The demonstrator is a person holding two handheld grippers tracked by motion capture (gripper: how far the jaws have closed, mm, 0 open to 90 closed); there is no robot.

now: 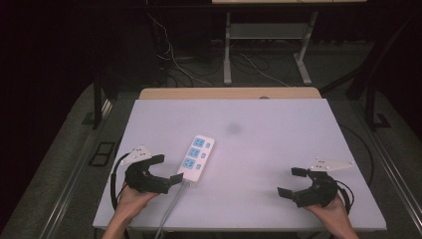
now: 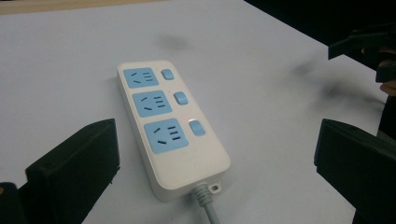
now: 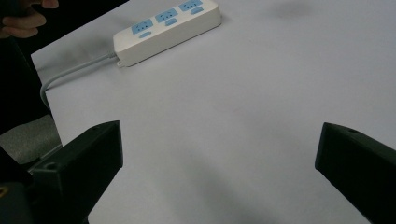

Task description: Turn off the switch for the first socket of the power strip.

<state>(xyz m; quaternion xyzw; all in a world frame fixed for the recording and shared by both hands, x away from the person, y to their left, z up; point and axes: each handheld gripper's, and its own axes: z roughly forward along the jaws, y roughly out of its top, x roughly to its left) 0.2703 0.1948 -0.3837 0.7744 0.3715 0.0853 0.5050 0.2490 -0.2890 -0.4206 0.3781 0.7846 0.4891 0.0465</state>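
From the high view, the power strip (image 1: 196,158) lies flat on the white tabletop (image 1: 268,149), long axis running diagonally, cord end toward the person and its grey cord (image 1: 169,209) trailing off the near edge. The left tool (image 1: 168,172) sits just beside that cord end, jaws spread wide, holding nothing. The right tool (image 1: 292,182) is well apart from the strip, also wide open and empty.

In the left gripper view, the strip (image 2: 170,126) lies between the spread jaws, three blue sockets facing up.

In the right gripper view, the strip (image 3: 168,29) is far off, jaws gaping over bare tabletop.
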